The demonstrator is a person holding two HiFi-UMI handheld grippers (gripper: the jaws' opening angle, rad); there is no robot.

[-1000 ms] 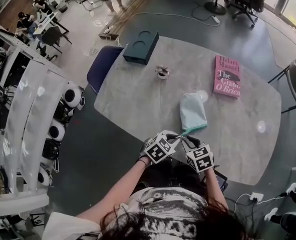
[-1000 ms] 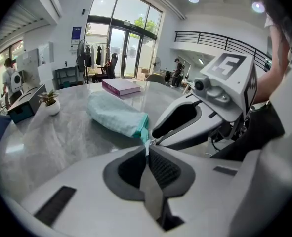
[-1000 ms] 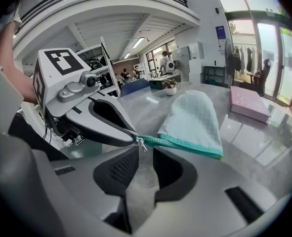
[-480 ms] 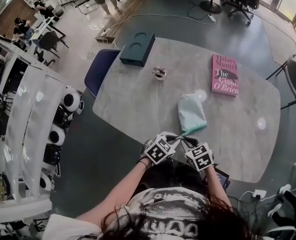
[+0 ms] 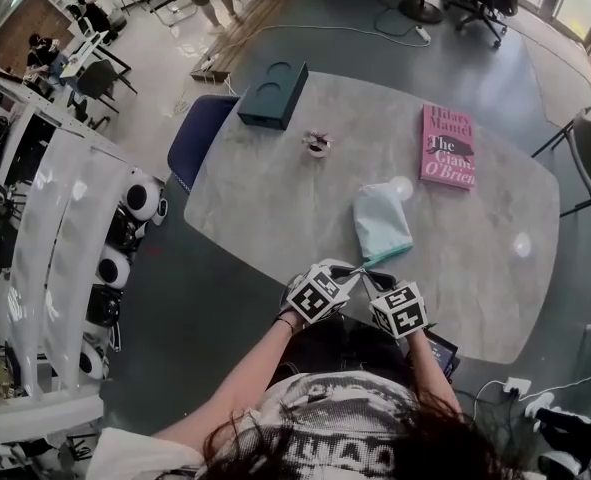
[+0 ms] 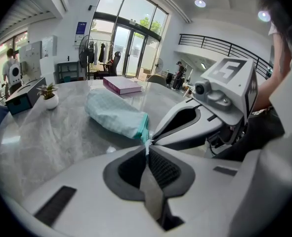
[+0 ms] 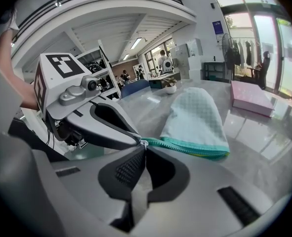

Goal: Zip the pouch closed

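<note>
Head view: your left gripper (image 5: 352,271) and right gripper (image 5: 374,277) meet tip to tip at the near edge of the table (image 5: 275,208). Both are at the near corner of the pouch (image 5: 382,220), which lies flat just ahead of them. Well ahead and to the right lies a pink book (image 5: 447,146). Ahead and to the left stands a small plant (image 5: 318,145). Beyond it a dark box (image 5: 274,94) sits at the far edge, with a blue chair (image 5: 197,136) to its left.

Left gripper view: your left gripper's (image 6: 146,149) jaws are pressed together, pinching a pale strip at the pouch's (image 6: 116,115) corner. The pouch stretches ahead and slightly left. The right gripper (image 6: 154,140) crowds in from the right, its tips against that same corner. The book (image 6: 122,85) lies beyond the pouch, and the plant (image 6: 49,95) and box (image 6: 22,95) are far to the left.

Right gripper view: your right gripper's (image 7: 145,149) jaws are closed on the end of the zip (image 7: 185,148), which runs off to the right along the pouch's (image 7: 192,113) near edge. The left gripper (image 7: 138,141) presses in from the left, its tips touching yours. The book (image 7: 252,98) lies ahead to the right.
</note>
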